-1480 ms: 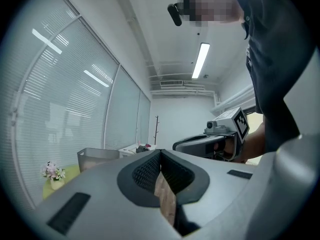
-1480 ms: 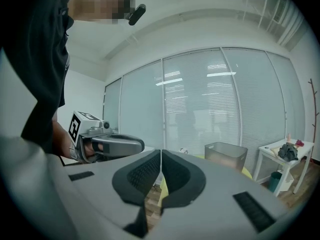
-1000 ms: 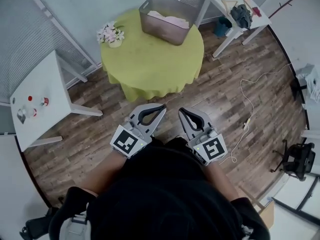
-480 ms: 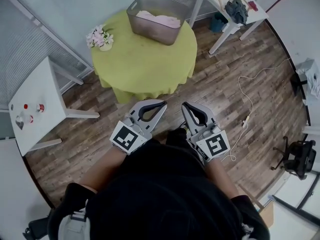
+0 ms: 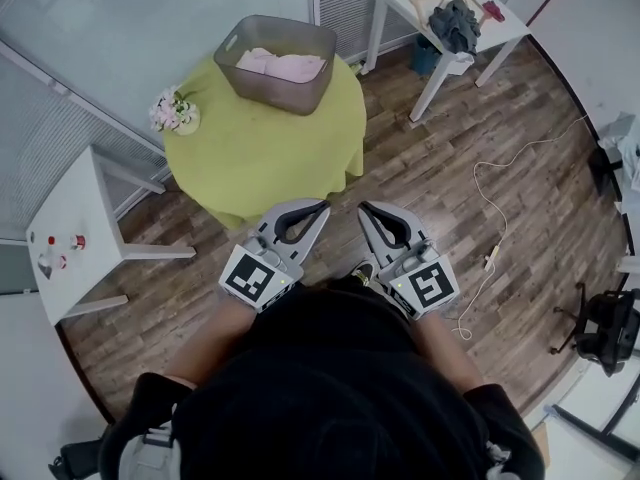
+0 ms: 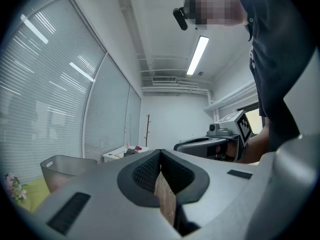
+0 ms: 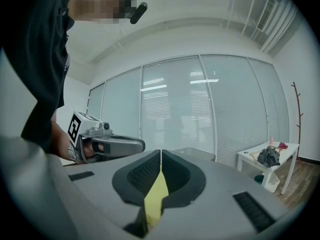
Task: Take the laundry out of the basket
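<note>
A grey laundry basket (image 5: 278, 48) holding pink laundry (image 5: 285, 65) stands at the far side of a round table with a green cloth (image 5: 265, 138). My left gripper (image 5: 318, 208) and right gripper (image 5: 365, 210) are held side by side in front of the person's body, over the wood floor just short of the table. Both are shut with nothing in them. In the left gripper view the left gripper (image 6: 160, 151) has its jaws together, with the basket (image 6: 65, 166) far to its left. In the right gripper view the right gripper (image 7: 161, 153) is shut too, the basket (image 7: 192, 154) behind it.
A pot of flowers (image 5: 172, 113) sits on the green table's left edge. A white side table (image 5: 75, 238) stands at left. Another white table (image 5: 455, 18) with dark clothing is at upper right, and a white cable (image 5: 500, 198) runs across the floor at right.
The green table and basket have slid left in the head view and lie closer to the grippers. Both grippers stay shut and side by side before the body.
</note>
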The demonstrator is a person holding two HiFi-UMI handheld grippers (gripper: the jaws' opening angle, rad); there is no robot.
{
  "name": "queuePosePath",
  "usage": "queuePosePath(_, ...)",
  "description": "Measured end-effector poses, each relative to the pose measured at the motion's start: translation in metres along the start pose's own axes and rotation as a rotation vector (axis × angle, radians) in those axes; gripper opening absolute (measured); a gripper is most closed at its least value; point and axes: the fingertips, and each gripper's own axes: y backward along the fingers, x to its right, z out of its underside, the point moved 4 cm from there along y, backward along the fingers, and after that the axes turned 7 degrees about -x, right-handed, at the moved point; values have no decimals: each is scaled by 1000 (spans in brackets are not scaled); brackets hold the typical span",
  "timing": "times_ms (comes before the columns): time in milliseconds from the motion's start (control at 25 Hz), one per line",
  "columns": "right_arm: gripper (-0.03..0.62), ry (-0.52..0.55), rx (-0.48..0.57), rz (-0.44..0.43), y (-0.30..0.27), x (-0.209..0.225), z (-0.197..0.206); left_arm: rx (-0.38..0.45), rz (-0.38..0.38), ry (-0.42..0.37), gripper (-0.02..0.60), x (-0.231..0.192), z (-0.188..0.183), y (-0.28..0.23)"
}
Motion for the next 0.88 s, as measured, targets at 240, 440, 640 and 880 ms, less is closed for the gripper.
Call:
queuePosePath(240, 26, -17, 60, 4, 39, 70, -2, -10, 21, -14, 11, 27, -17, -76)
queuePosePath(440, 25, -22, 65, 9, 63, 111, 10, 25, 39, -24, 11, 54, -25, -119)
queuePosePath(640, 26, -48, 66, 13, 67, 137, 12, 12, 60, 11, 11, 55, -26, -148)
queuePosePath(880, 26, -55, 19, 17, 43, 160, 21, 5, 45, 35, 11, 27, -22, -166)
